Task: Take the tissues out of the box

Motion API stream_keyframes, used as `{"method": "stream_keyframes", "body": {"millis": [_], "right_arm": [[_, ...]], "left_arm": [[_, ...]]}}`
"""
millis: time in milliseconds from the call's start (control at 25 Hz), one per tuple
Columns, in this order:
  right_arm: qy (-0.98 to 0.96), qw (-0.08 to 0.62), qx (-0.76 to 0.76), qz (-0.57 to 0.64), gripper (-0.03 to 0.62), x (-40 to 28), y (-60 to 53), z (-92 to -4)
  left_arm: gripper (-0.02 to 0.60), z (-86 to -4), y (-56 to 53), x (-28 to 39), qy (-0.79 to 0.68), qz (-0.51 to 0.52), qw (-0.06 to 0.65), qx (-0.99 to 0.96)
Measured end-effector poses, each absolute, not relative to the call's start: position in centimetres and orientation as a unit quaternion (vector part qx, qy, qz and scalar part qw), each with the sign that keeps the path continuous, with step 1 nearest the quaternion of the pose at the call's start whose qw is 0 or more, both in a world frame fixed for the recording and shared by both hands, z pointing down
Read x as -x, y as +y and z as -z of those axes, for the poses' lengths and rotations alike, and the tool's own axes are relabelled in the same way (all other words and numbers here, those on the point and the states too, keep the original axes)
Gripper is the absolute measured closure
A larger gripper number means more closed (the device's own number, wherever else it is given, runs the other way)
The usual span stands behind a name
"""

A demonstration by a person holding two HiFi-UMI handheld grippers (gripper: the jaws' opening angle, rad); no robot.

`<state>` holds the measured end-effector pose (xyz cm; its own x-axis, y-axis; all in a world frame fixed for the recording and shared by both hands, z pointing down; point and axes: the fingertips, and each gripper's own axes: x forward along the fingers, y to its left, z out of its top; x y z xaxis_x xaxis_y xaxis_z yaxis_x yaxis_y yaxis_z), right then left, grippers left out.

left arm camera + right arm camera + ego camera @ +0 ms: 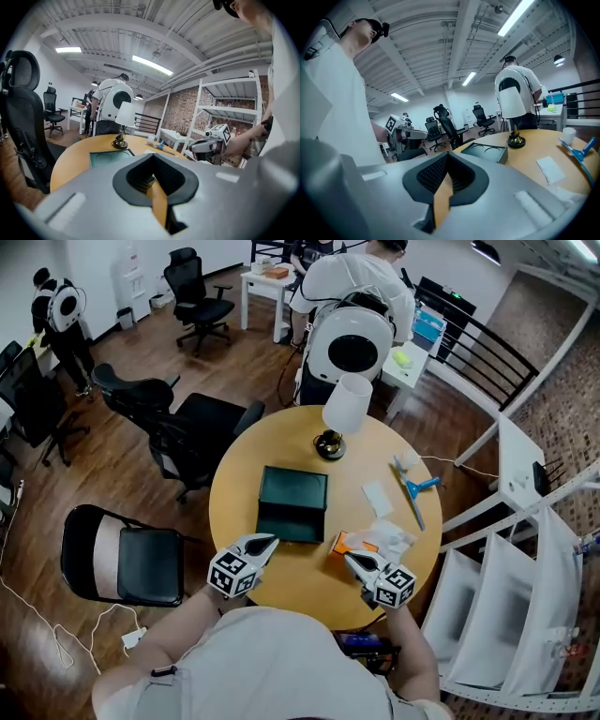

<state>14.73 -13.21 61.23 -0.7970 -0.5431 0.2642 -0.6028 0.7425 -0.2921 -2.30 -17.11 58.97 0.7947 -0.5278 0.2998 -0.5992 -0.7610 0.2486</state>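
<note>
left gripper (265, 544): jaws pressed together, nothing in them, over the table (309, 585) at its near left, beside the green tray (293, 502).
right gripper (353, 562): jaws together too, empty, tips at the tissue box's near edge.
tissue box (339, 542): orange, near right on the table, white tissues (390, 540) bunched to its right.

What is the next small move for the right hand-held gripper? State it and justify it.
Probably open the right hand-held gripper and ease it forward onto the crumpled white tissue rising from the orange cardboard box. Its jaws are together with nothing between them, and its tip sits beside that box.
</note>
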Motion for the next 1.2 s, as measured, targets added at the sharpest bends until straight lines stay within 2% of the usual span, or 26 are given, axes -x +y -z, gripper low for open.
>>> {"method": "stream_keyframes", "body": {"millis": [1200], "right_arm": [[-0.927,0.083,-0.326,-0.165,0.594,-17.0,-13.8,-61.3]], "left_arm": [[0.58,-59.5,-17.2,0.3,-0.3,-0.114,0.169,-0.932]]}}
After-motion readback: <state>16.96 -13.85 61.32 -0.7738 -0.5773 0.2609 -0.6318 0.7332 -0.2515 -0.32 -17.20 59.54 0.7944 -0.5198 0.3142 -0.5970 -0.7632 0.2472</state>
